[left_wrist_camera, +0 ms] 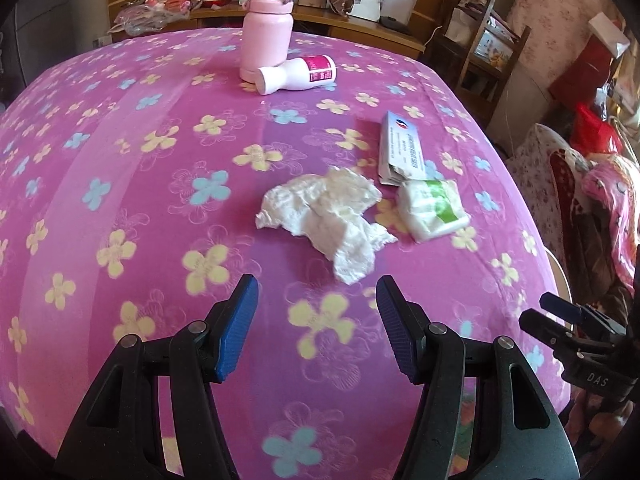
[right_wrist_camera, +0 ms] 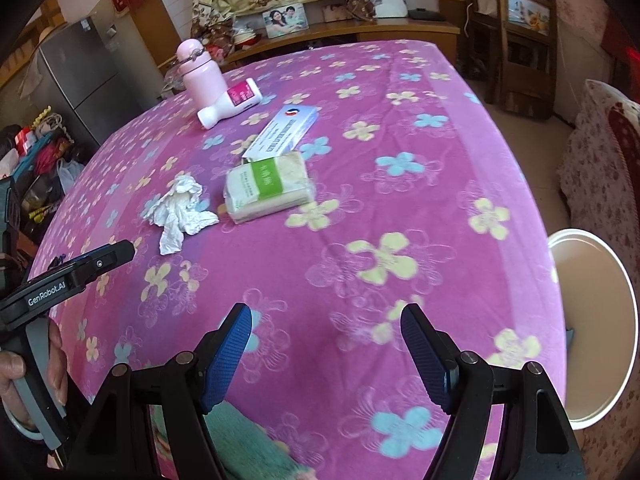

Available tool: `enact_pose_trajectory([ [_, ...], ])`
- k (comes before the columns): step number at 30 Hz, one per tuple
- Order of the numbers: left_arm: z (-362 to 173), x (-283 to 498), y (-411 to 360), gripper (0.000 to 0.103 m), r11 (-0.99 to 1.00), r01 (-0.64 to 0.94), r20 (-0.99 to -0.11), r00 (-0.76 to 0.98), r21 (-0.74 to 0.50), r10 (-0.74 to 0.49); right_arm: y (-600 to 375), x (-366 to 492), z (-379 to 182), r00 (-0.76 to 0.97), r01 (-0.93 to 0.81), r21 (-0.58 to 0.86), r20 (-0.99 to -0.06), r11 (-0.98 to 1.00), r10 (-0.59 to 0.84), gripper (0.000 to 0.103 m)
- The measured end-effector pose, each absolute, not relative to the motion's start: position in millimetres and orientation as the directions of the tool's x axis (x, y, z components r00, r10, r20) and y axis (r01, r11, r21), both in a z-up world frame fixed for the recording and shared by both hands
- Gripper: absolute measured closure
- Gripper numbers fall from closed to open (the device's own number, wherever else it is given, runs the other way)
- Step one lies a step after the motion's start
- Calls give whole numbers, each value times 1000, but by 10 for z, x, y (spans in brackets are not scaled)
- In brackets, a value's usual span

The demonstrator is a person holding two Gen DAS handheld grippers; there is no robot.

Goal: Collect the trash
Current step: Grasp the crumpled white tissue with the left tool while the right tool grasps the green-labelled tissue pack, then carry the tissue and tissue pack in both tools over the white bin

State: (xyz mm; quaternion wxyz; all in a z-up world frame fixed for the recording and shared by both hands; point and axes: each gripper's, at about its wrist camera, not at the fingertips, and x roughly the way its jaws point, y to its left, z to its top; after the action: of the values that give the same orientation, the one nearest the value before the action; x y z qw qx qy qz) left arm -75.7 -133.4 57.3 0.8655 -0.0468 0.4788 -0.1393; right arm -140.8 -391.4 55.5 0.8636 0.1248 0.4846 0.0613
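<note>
A crumpled white tissue [left_wrist_camera: 326, 216] lies on the pink flowered tablecloth [left_wrist_camera: 120, 160], just ahead of my open, empty left gripper [left_wrist_camera: 316, 292]. Right of it lie a tissue pack with a green stripe [left_wrist_camera: 434, 208] and a blue-white carton [left_wrist_camera: 402, 148]. In the right wrist view the tissue [right_wrist_camera: 180, 210], the pack [right_wrist_camera: 268, 192] and the carton [right_wrist_camera: 280, 132] lie ahead and to the left of my open, empty right gripper [right_wrist_camera: 326, 320], which hovers over the near table edge. The left gripper's finger [right_wrist_camera: 100, 260] shows at the left.
A pink flask [left_wrist_camera: 266, 20] stands at the far side with a white bottle [left_wrist_camera: 298, 74] lying beside it. A round white bin [right_wrist_camera: 592, 328] stands on the floor right of the table. Chairs, a cabinet and clutter surround the table.
</note>
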Motion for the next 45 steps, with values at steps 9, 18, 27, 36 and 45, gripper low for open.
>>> enact_pose_trajectory([
  [9,473,-436,-1407,34,944,166,-808,489,-284,-329,-3814,-1203,502,509,2,292,-823,956,250,28],
  [18,305,-134,-1569,34,967,100,-832,495,-232,-251,-3806,-795,547,523,-2,292,-815,957,250,28],
  [27,245,-85,-1555,84,968,165,-854,459,-187,-244,-3544,-259,650,535,-8,225,-822,974,194,28],
  [36,304,-235,-1462,87,968,200,-847,480,-150,-230,-3208,121,407,446,-42,164,-879,986,165,28],
  [45,297,-308,-1519,87,961,222,-844,473,-164,-254,-3461,-385,392,380,-139,103,-913,985,149,28],
])
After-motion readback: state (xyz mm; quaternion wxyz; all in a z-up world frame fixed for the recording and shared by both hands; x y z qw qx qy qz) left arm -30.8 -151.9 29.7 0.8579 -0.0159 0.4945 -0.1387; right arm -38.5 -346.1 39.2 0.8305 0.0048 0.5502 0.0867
